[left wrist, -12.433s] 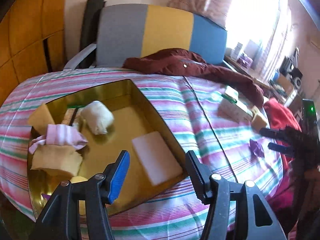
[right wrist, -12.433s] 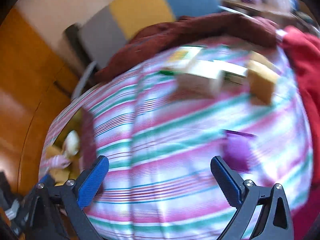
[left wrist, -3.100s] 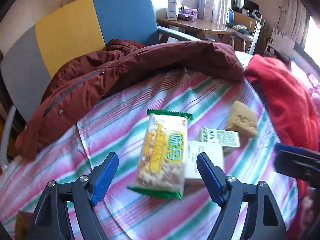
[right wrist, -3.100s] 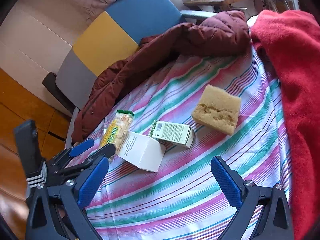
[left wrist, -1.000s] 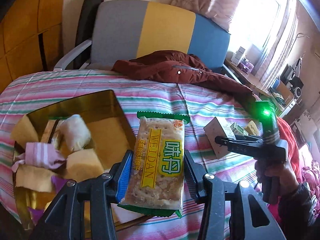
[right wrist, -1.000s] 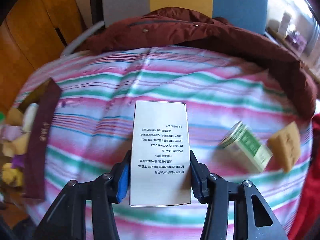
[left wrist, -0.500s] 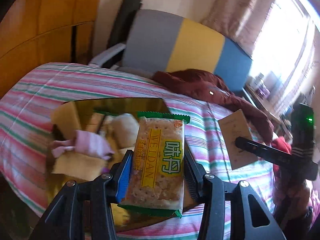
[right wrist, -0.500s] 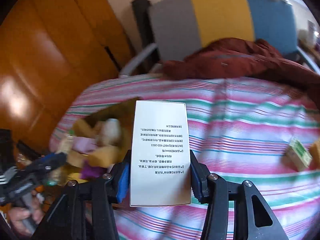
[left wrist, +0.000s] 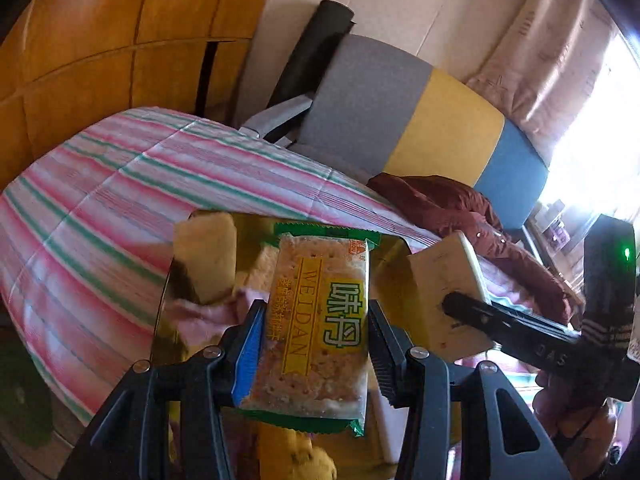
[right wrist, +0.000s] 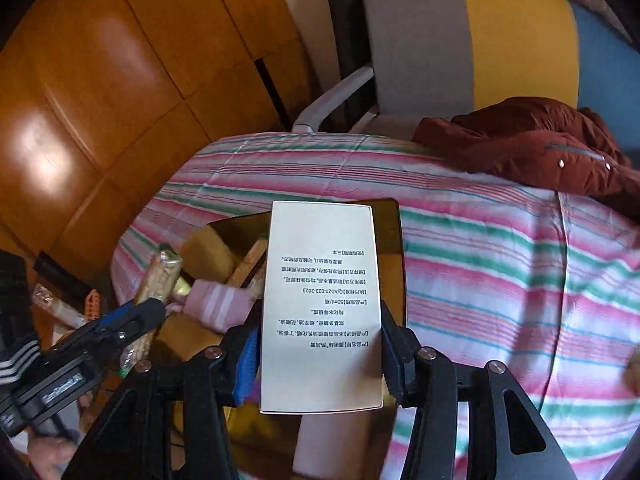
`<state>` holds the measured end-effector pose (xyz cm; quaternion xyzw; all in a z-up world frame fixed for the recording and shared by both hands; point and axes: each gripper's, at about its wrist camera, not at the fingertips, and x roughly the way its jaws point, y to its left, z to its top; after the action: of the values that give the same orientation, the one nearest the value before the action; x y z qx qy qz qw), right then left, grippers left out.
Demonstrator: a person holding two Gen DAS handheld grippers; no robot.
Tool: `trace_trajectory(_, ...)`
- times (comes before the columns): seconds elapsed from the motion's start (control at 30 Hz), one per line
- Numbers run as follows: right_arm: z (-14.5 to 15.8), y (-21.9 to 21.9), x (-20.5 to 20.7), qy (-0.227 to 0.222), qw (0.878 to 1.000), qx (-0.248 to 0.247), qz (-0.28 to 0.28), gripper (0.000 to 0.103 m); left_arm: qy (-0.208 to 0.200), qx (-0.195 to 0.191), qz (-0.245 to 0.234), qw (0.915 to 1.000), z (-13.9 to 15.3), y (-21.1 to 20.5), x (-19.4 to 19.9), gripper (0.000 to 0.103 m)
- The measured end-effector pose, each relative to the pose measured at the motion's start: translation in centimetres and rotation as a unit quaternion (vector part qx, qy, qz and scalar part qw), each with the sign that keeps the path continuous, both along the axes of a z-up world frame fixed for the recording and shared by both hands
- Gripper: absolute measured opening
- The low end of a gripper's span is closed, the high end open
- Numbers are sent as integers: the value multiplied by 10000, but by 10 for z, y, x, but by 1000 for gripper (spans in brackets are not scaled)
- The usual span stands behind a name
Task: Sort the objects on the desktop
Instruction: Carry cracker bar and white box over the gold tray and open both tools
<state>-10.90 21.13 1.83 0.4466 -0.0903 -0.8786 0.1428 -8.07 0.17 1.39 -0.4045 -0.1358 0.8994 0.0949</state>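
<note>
Left wrist: gold tray (left wrist: pixel 400 248) holds sponges (left wrist: pixel 206 256); left claw (left wrist: pixel 316 344) grips cracker pack (left wrist: pixel 320 320).

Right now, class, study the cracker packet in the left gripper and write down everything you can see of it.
The cracker packet is a clear plastic wrapper with green crimped ends and a yellow label reading WEIDAN beside green characters; pale, dotted crackers show through. It looks flat, sealed and undamaged. The left gripper clamps its long sides, label up, its far end pointing away. It hangs above the gold tray, touching only the pads. In the right wrist view it appears edge-on.
</note>
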Motion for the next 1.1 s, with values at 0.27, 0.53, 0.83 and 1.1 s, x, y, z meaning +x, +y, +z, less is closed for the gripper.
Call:
trace_trajectory(0.27, -7, -6, -18, -8, 9998, 208, -72, 75, -133, -163, -62, 9998, -14, 14, -18, 64)
trace_trajectory(0.53, -24, 13, 13, -156, 9992, 189, -327, 79, -144, -467, 45, 9988, -17, 14, 1, 64)
trace_trajectory(0.83, -14, 18, 52, 167, 9975, 451, -517, 91, 163, -848, -89, 9962, 1, 25, 33, 64)
trace_trajectory(1.1, -10, 15, 70, 318, 9951, 762, -542, 96, 387, -1129, -232, 9926, 9, 40, 49, 64)
